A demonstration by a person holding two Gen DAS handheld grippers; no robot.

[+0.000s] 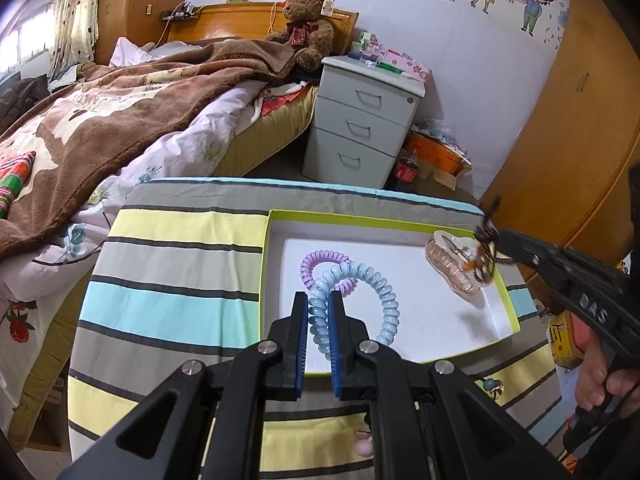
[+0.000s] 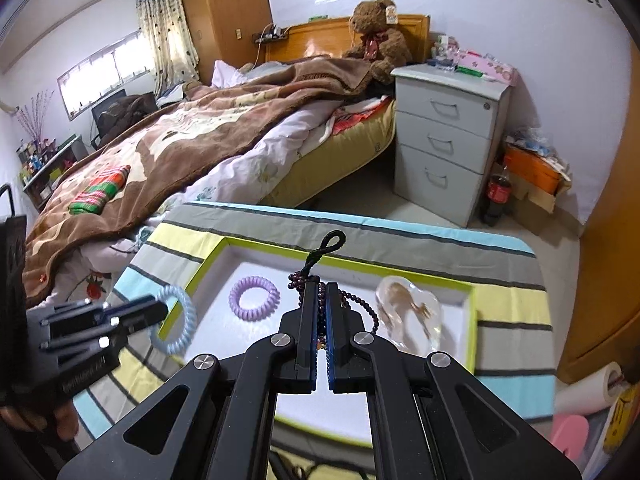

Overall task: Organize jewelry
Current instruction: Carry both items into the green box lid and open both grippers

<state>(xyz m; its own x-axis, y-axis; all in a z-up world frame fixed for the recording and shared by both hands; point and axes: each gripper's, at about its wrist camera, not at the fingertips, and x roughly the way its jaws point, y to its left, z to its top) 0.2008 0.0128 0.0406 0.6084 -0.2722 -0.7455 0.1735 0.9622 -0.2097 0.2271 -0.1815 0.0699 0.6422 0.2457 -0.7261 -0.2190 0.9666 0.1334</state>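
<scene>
A white tray with a lime-green rim (image 1: 269,240) (image 2: 212,258) lies on the striped cloth. My left gripper (image 1: 319,300) (image 2: 160,310) is shut on a light-blue spiral hair tie (image 1: 380,292) (image 2: 178,320) above the tray's near left part. A purple spiral hair tie (image 1: 316,262) (image 2: 254,298) lies in the tray. My right gripper (image 2: 321,288) (image 1: 486,240) is shut on a dark beaded bracelet with a black cord loop (image 2: 326,250) (image 1: 486,256), held over a clear hair claw (image 2: 412,312) (image 1: 452,264) at the tray's right side.
The striped cloth covers a small table (image 1: 180,272) beside a bed with a brown blanket (image 1: 120,112). A grey drawer unit (image 1: 360,120) and a cola bottle (image 2: 498,196) stand beyond. A bead piece (image 1: 493,386) lies on the cloth at right.
</scene>
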